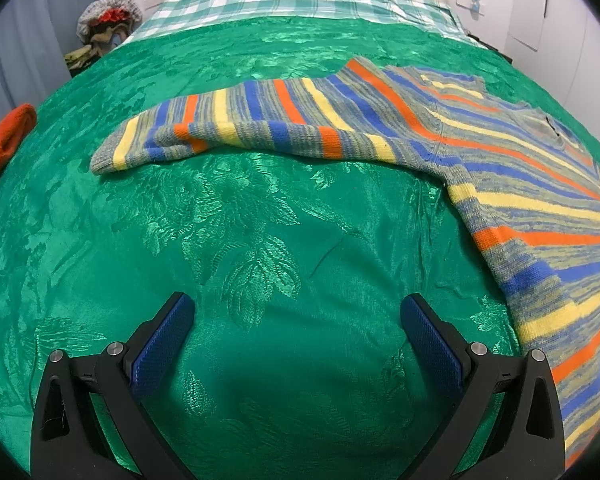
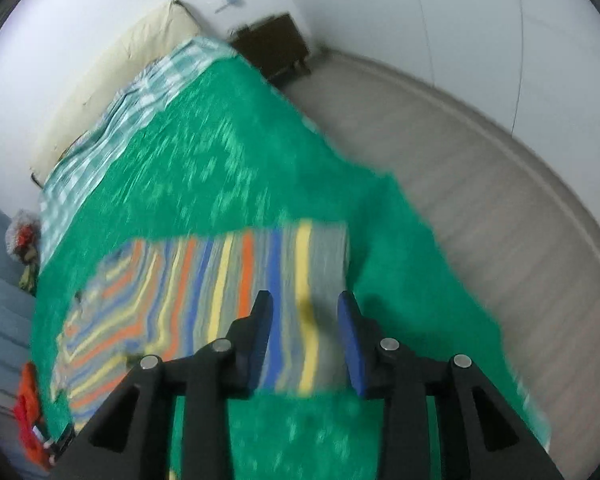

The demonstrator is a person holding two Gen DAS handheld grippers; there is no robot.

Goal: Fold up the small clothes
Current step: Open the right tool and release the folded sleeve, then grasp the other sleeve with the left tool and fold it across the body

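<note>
Over the bed, from the left wrist view, the left gripper (image 1: 298,308) hangs with its blue-padded fingers (image 1: 162,344) spread wide and empty above the green bedspread (image 1: 260,240). Ahead and to the right lies the striped sweater (image 1: 480,152), one sleeve stretched leftward across the cover. Now the right wrist view, blurred: the right gripper (image 2: 306,304) sits above the sweater's striped edge, fingers parted, nothing pinched between them, floor (image 2: 480,200) off to the right.
</note>
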